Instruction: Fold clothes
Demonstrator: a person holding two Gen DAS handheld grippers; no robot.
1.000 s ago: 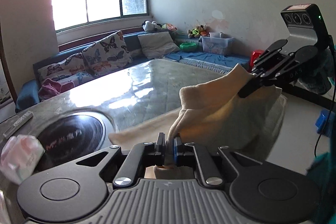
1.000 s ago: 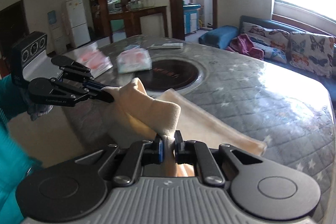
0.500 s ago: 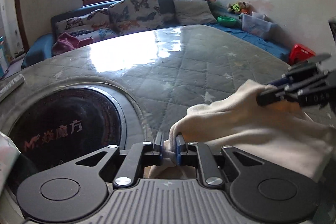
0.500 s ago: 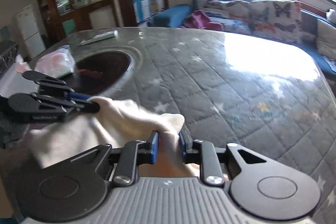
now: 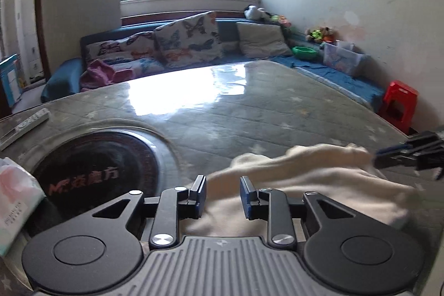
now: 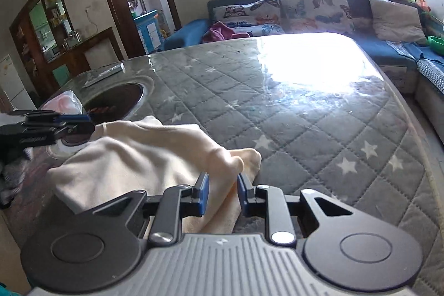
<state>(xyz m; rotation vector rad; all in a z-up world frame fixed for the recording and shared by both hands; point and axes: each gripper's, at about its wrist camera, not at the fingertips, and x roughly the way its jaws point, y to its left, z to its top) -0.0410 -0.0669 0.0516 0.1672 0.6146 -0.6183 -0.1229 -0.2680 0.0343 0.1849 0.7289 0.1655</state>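
A cream garment point(image 5: 305, 174) lies bunched on the quilted grey table top point(image 5: 249, 107), near its front edge. My left gripper point(image 5: 222, 193) sits low over the garment's left end. Its jaws are opening, the cloth lies loose between them, and the pads do not press on it. My right gripper point(image 6: 222, 190) stands over the other end point(image 6: 138, 157), jaws parted around a soft fold that fills the gap without being pinched. Each gripper shows in the other's view: the right one point(image 5: 388, 157) at the right edge, the left one point(image 6: 83, 122) at the left.
A dark round inset point(image 5: 97, 165) lies in the table to the left of the garment. A tissue pack point(image 5: 14, 196) and a remote point(image 5: 27, 124) are beside it. A blue sofa with butterfly cushions point(image 5: 180, 52) runs behind the table. A red stool point(image 5: 399, 104) stands at the right.
Both grippers came down with the garment from the air onto the table. Their jaws, pinched on the cloth before, now stand apart, and the garment rests on the surface.
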